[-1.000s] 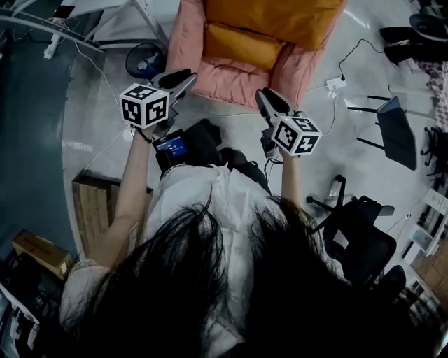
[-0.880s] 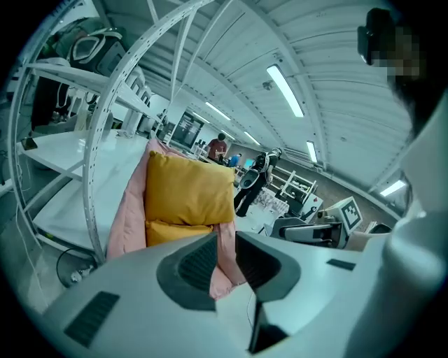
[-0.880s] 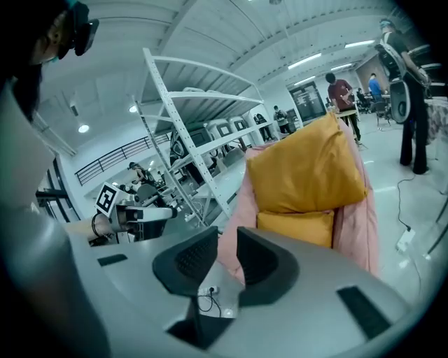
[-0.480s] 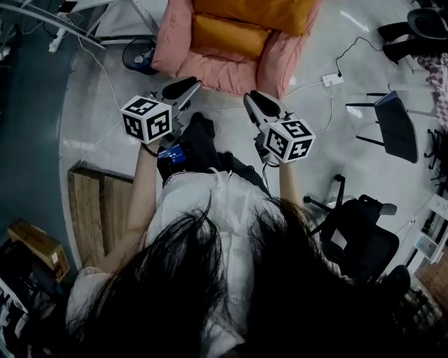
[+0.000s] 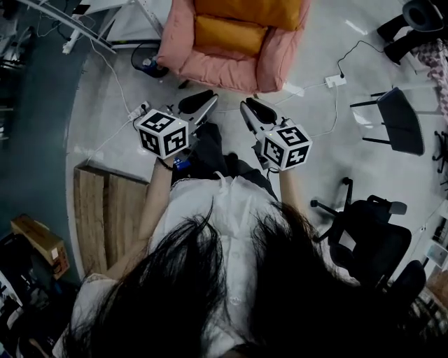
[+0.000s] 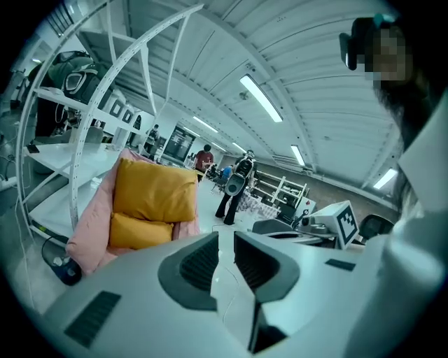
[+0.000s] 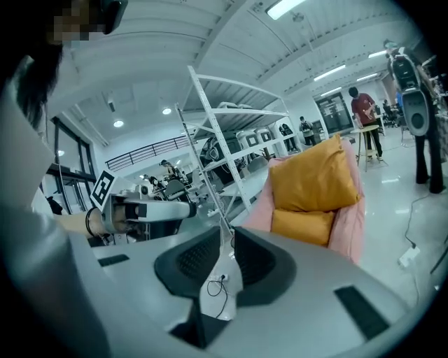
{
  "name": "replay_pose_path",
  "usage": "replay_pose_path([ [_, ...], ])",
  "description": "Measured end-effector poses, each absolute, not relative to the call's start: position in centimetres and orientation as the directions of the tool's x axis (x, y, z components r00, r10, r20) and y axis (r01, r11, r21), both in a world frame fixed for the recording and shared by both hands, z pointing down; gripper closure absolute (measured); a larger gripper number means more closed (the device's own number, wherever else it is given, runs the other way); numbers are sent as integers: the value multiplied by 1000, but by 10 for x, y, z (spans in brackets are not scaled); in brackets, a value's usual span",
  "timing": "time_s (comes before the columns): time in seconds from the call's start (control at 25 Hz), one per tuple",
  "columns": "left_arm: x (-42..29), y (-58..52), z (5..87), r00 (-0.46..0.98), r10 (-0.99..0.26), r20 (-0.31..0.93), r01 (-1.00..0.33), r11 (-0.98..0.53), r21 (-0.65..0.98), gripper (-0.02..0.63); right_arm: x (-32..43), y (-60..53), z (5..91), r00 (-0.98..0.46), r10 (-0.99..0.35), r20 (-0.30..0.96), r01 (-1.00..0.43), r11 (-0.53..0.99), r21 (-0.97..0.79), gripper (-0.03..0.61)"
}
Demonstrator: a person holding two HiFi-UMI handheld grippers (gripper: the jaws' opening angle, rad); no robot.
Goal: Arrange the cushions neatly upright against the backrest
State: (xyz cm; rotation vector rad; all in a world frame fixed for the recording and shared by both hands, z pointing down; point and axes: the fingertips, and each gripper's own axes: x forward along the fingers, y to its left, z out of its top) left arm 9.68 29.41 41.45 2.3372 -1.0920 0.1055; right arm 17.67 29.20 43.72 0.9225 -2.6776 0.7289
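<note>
A pink armchair (image 5: 210,66) stands on the floor ahead of me. A large orange cushion (image 5: 248,10) leans upright against its backrest, with a smaller orange cushion (image 5: 227,35) lying on the seat below it. Both show in the left gripper view (image 6: 155,189) (image 6: 140,231) and in the right gripper view (image 7: 311,183) (image 7: 301,225). My left gripper (image 5: 208,100) (image 6: 225,238) is shut and empty, well short of the chair. My right gripper (image 5: 246,106) (image 7: 228,241) has just been closing; its jaws stand almost together with nothing between them.
A dark bin (image 5: 147,66) sits at the armchair's left. A power strip (image 5: 332,82) with cable lies on the floor to the right. Black chairs (image 5: 395,119) (image 5: 364,241) stand right, a wooden pallet (image 5: 105,217) left, white shelving (image 6: 91,133) beside the armchair.
Both grippers have drawn back from the armchair and come closer together. The chair now sits farther off at the top of the head view.
</note>
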Motion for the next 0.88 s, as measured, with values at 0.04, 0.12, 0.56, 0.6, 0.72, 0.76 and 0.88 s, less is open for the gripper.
replay_pose_path([
  [0.04, 99, 301, 415, 667, -684, 297, -730, -519, 445, 534, 177, 298, 436, -784, -514, 348, -619, 686, -382, 503],
  [0.12, 101, 313, 415, 664, -683, 304, -734, -518, 438, 534, 176, 308, 435, -790, -510, 341, -612, 695, -379, 505],
  [0.56, 112, 350, 412, 655, -688, 313, -745, -520, 417, 534, 182, 339, 426, -804, -501, 321, -592, 725, -351, 511],
  [0.6, 112, 352, 412, 656, -686, 314, -745, -521, 417, 534, 182, 341, 426, -804, -501, 321, -592, 726, -350, 511],
  [0.72, 116, 356, 411, 658, -683, 317, -743, -522, 419, 534, 185, 344, 424, -805, -500, 319, -590, 729, -347, 511],
  [0.76, 117, 357, 411, 659, -682, 317, -743, -523, 418, 534, 186, 345, 424, -805, -501, 317, -590, 730, -346, 511],
  [0.88, 123, 359, 411, 661, -678, 321, -742, -527, 415, 534, 192, 347, 424, -804, -505, 314, -592, 728, -347, 511],
])
